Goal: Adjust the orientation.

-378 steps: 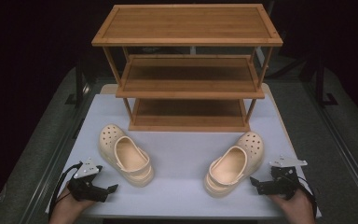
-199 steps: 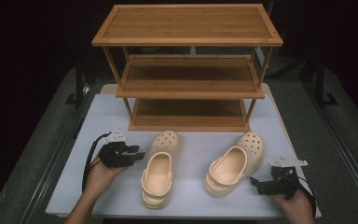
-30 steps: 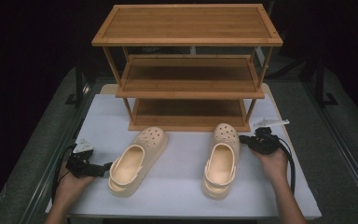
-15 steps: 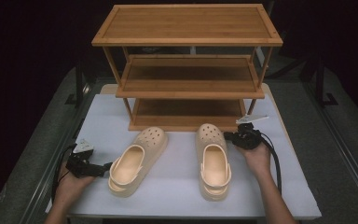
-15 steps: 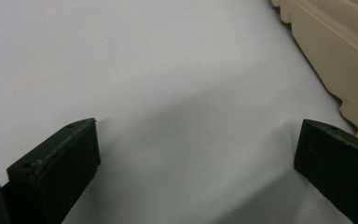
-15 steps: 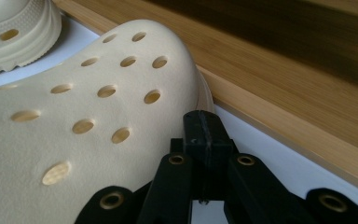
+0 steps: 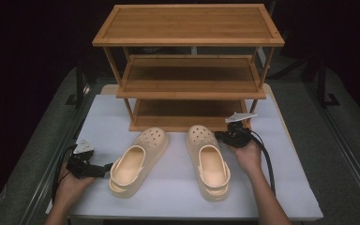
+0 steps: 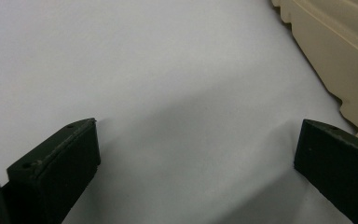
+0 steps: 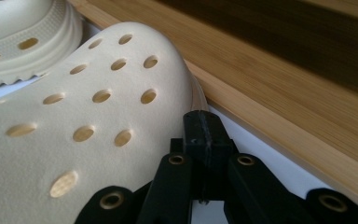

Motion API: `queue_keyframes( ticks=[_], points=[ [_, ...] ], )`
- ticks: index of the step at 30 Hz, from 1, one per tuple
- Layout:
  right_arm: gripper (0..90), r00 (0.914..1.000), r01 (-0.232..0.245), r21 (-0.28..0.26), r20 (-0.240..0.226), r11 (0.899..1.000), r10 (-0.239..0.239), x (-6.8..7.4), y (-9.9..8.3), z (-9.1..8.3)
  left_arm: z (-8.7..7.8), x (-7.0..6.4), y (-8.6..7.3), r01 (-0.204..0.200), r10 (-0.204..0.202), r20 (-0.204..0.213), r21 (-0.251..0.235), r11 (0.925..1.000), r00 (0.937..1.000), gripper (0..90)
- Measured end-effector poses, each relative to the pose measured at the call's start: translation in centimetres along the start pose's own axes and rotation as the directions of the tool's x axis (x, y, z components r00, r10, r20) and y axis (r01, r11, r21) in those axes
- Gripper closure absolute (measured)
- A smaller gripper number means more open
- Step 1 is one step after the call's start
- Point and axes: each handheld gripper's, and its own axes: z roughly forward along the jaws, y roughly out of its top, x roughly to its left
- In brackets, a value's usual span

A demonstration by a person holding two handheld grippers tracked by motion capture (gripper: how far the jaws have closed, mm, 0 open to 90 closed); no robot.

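Right gripper (image 7: 221, 134) sits at the toe of the right clog (image 7: 208, 161), jaws pressed together with nothing pinched between them; in the right gripper view the closed gripper (image 9: 207, 133) touches or nearly touches the clog's perforated toe (image 9: 88, 121), just in front of the rack's bottom board (image 9: 279, 93). Person's right hand (image 7: 248, 154) holds it on the clog's outer side, cable trailing back along the forearm. Right clog lies on the white desk (image 7: 290, 187) directly in front of the wooden shoe rack (image 7: 187, 65), toe pointing at the rack's bottom shelf and close to it, heel toward the person. Left clog (image 7: 136, 161) lies beside it, also in front of the rack, toe angled toward the rack and slightly toward the right clog, the two toes near each other but apart; its ridged edge (image 9: 23, 42) shows in the right gripper view too. Left gripper (image 7: 104, 168) rests farther from the rack, just off the left clog's heel, jaws spread wide and holding nothing; in the left gripper view the gripper (image 8: 198, 154) has bare desk (image 8: 144, 70) between its jaws, with the clog's sole edge (image 8: 340, 56) by the right-hand jaw. Left hand (image 7: 72, 183) grips it near the desk's front edge.
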Motion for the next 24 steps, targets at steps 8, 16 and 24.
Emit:
queue_keyframes(
  ticks=[8, 16, 24],
  points=[
    [89.6, 0.9992, 0.024, 0.007, -0.032, 1.0, -0.024, 1.4, 1.2, 1.6, 0.0, 0.0, 0.0, 0.0, 0.0, 0.0, 0.0, 1.0, 1.0, 0.0],
    [80.4, 0.9986, 0.022, 0.006, -0.048, 1.0, -0.022, 1.8, 1.7, 1.6, 0.0, 0.0, 0.0, 0.0, 0.0, 0.0, 0.0, 1.0, 1.0, 0.0],
    [70.2, 0.9962, -0.016, -0.051, -0.086, 0.999, 0.012, 1.9, 0.9, -3.0, 0.0, 0.0, 0.0, 0.0, 0.0, -0.001, 0.0, 1.0, 1.0, 0.0]
  ],
)
